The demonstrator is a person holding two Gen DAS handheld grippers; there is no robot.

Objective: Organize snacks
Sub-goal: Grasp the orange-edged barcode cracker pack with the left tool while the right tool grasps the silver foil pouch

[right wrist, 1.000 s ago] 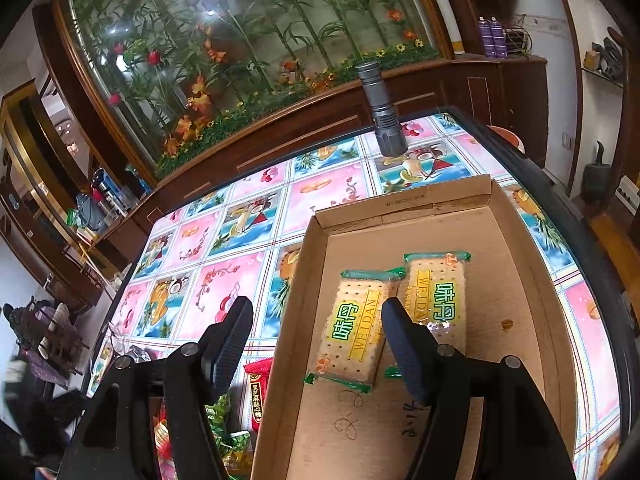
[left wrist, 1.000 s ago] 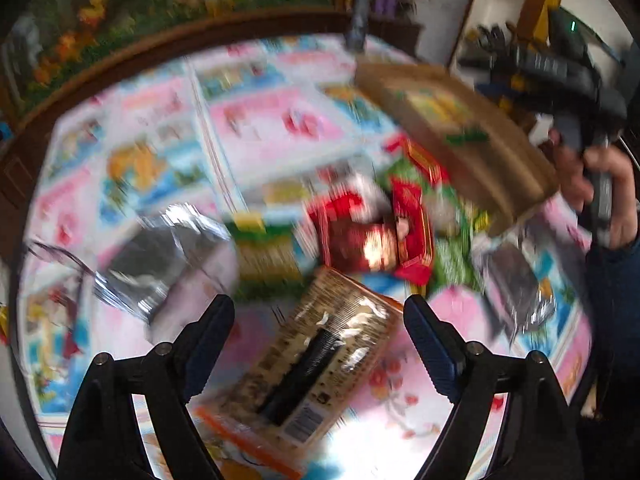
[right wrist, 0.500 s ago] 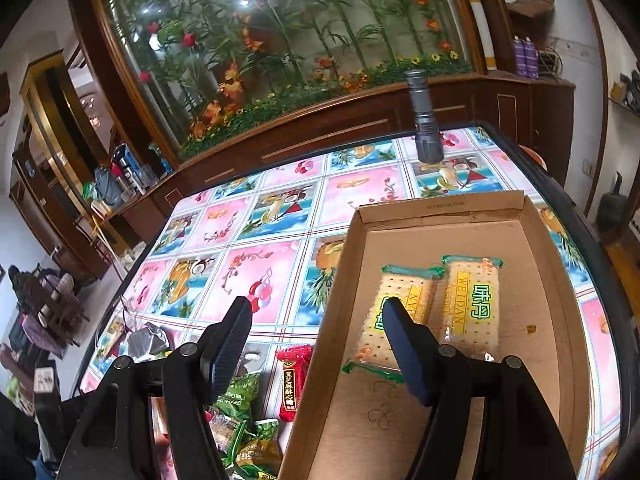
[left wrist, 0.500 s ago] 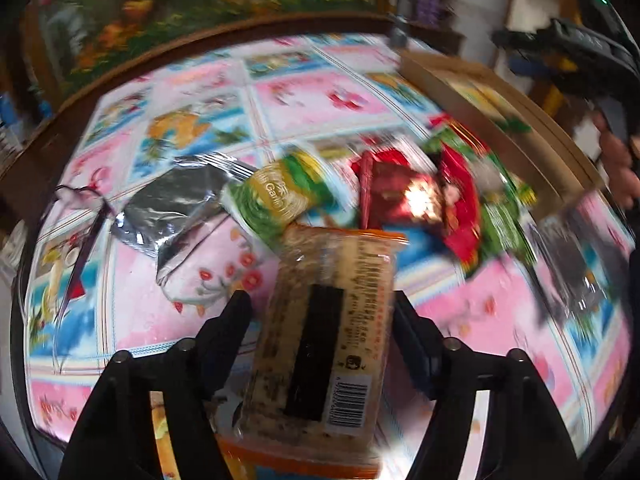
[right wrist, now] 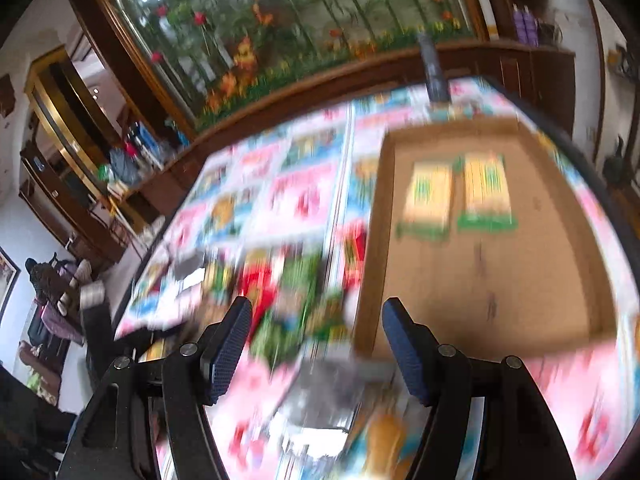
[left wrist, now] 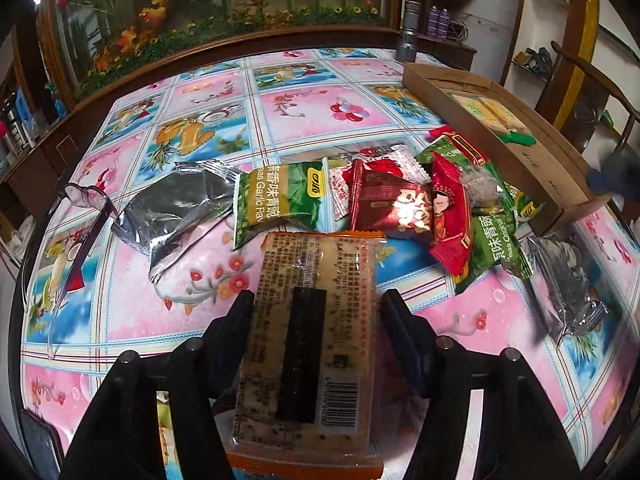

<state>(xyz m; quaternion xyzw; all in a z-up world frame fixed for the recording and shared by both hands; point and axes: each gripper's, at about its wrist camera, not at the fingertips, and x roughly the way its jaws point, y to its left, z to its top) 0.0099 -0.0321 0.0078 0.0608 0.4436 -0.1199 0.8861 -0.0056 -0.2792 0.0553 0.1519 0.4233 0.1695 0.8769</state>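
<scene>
While L gripper (left wrist: 316, 324) straddles cracker pack (left wrist: 310, 332) – jaws apart – R gripper (right wrist: 316, 340) gapes, empty.

My right wrist view is smeared by motion blur: the heap of red and green snack packets (right wrist: 296, 296) is only colour, and the print on the two yellow biscuit packs (right wrist: 456, 196) in the brown cardboard tray (right wrist: 576, 240) is unreadable. In my left view, the tan sesame-cracker pack (left wrist: 308, 344) hides its own lower end behind my fingers (left wrist: 236, 332).
</scene>
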